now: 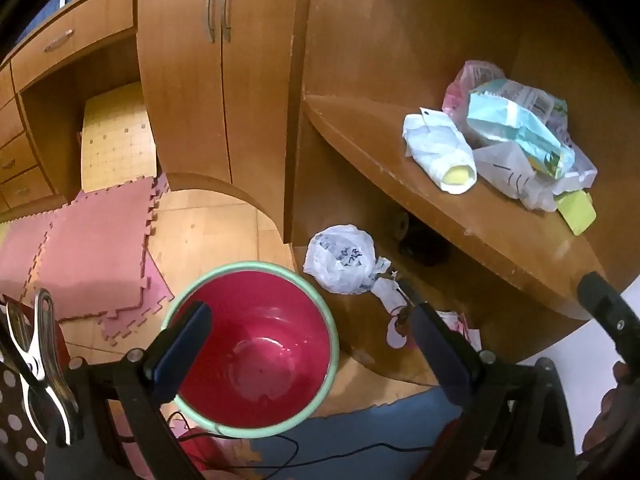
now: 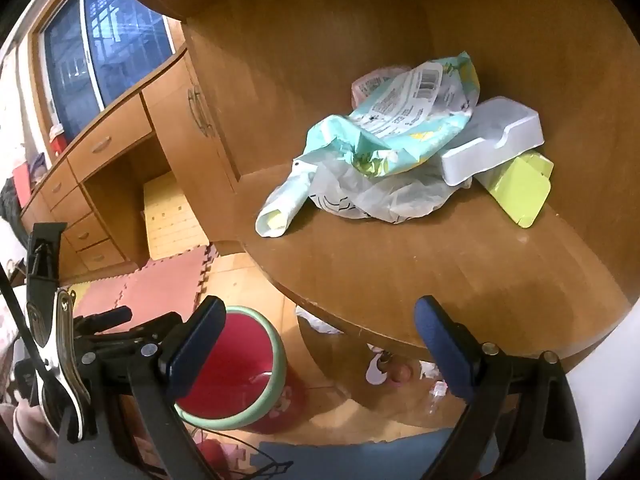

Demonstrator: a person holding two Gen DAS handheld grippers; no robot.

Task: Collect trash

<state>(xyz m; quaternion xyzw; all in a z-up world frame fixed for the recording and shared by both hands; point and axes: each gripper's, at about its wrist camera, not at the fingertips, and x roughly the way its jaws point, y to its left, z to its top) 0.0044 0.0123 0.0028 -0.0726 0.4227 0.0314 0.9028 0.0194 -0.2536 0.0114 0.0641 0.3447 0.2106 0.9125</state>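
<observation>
On the rounded wooden shelf point(image 2: 400, 264), toward its back wall and right end, lies a heap of trash: a pale teal printed wrapper point(image 2: 400, 120) on top, a crumpled clear plastic bag point(image 2: 380, 196) beneath it, a white plastic tray point(image 2: 492, 144) leaning against the wrapper's right side, and a lime-green carton point(image 2: 520, 192) just beside the tray, nearest the shelf's right end. A white rolled wrapper with a yellow inside point(image 2: 280, 208) pokes out of the heap's left side toward the shelf's front edge. A pink packet point(image 1: 460, 88) shows behind the heap, against the back wall. On the lower ledge under the shelf sits a knotted white plastic bag point(image 1: 344, 260), apart from the heap above. On the floor, just outside the shelf's curved front edge, stands a red bin with a pale green rim point(image 1: 256, 344), empty as far as its inside shows. Left gripper point(image 1: 312, 348) hangs over the bin, jaws spread wide with nothing between the pads. Right gripper point(image 2: 320, 352) sits near the shelf's front edge, tilted down, jaws likewise wide and holding nothing; the heap lies well beyond its fingertips. Pink foam floor mats point(image 1: 92, 248) cover the floor left of the bin, beside a wooden desk with drawers point(image 2: 104, 168).
</observation>
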